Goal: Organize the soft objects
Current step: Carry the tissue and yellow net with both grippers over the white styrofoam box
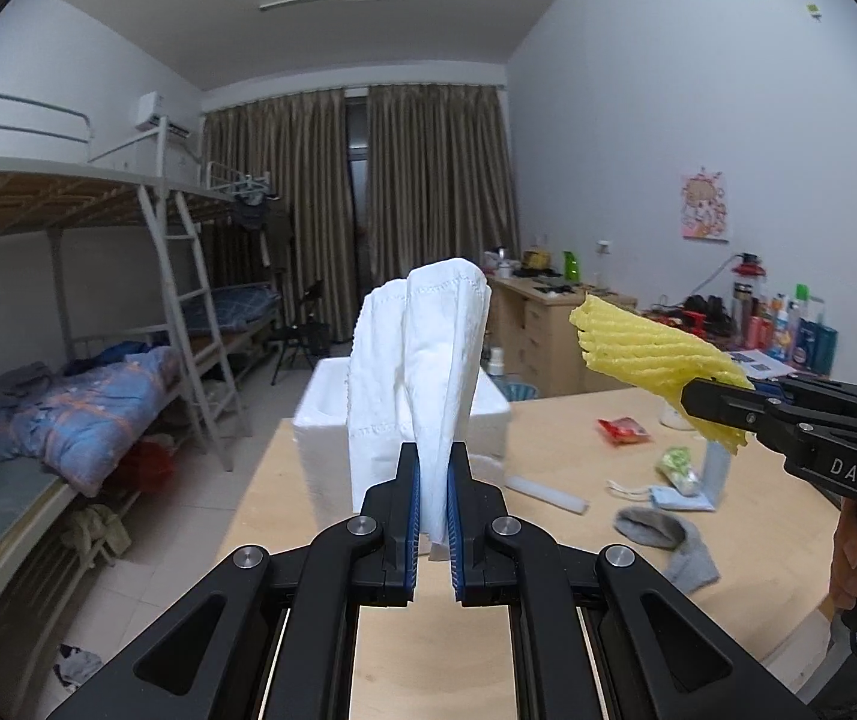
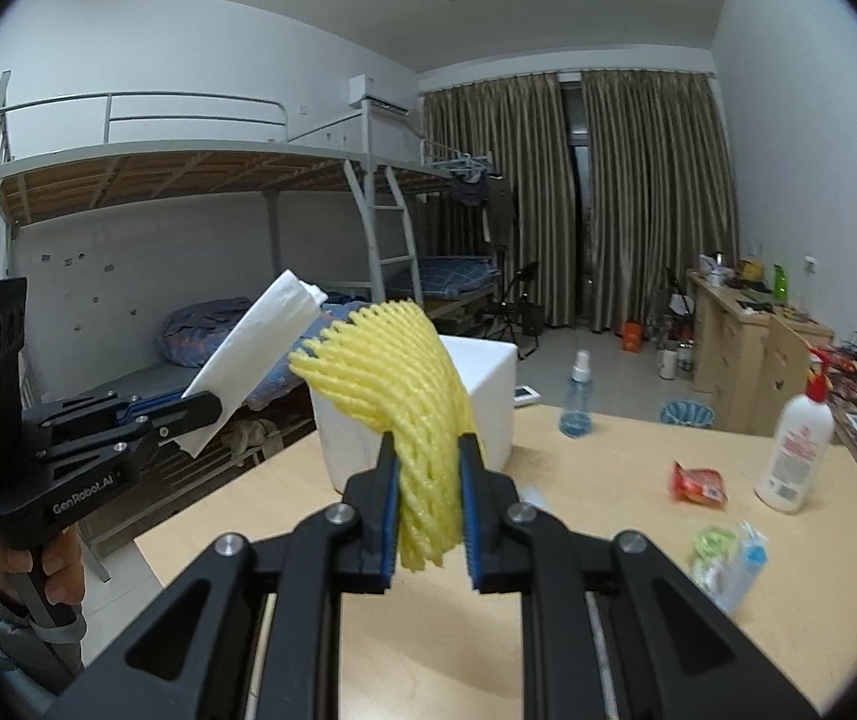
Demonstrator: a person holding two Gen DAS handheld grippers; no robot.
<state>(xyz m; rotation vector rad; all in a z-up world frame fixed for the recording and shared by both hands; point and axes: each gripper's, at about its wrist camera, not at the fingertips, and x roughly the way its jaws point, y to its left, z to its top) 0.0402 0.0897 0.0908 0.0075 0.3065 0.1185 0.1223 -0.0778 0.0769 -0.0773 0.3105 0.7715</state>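
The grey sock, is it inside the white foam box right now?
No, the grey sock lies flat on the table, apart from the white foam box.

Foam box (image 2: 482, 396) at table's (image 2: 578, 630) far left edge; snack packet (image 2: 698, 483) right of it; bottle (image 2: 794, 444) farther right.

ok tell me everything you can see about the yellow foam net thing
The yellow foam net is a soft mesh sleeve of woven foam strands, squashed flat and ribbed. The right gripper is shut on its lower part; its short lower end pokes out below the fingers, while the longer upper part rises and droops to the left. It is held in the air above the wooden table, in front of the white foam box, touching nothing else. The left wrist view shows it tilted beside the white tissue.
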